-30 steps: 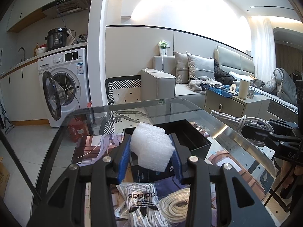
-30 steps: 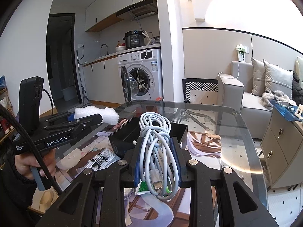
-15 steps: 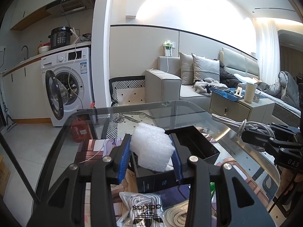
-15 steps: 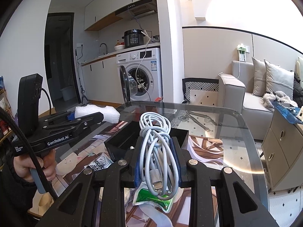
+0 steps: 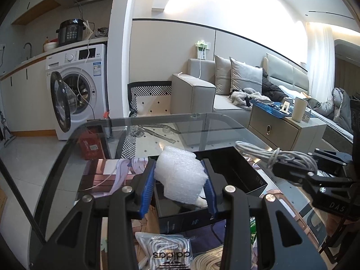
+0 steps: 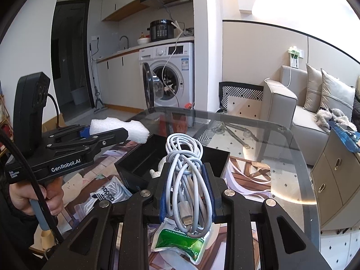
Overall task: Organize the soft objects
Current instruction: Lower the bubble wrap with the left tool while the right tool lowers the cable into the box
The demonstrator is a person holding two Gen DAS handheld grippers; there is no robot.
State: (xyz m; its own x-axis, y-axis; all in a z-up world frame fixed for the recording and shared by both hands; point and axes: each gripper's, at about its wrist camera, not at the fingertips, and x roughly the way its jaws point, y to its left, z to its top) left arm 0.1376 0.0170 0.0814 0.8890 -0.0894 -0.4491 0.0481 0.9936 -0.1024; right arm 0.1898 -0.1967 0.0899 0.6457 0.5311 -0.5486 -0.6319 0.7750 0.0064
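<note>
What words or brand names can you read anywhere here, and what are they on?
"GenRobot.AI": side of the left gripper.
"adidas", upside down: laces packet.
"DAS", cut off: body of the right gripper.
Green pouch, black box and washer labels: too small to read.

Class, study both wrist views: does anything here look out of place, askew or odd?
Little stands out. The washing machine door hangs open with a cable trailing into its drum. On the glass table, a green packet and shoelace pack lie loose outside the black box.
</note>
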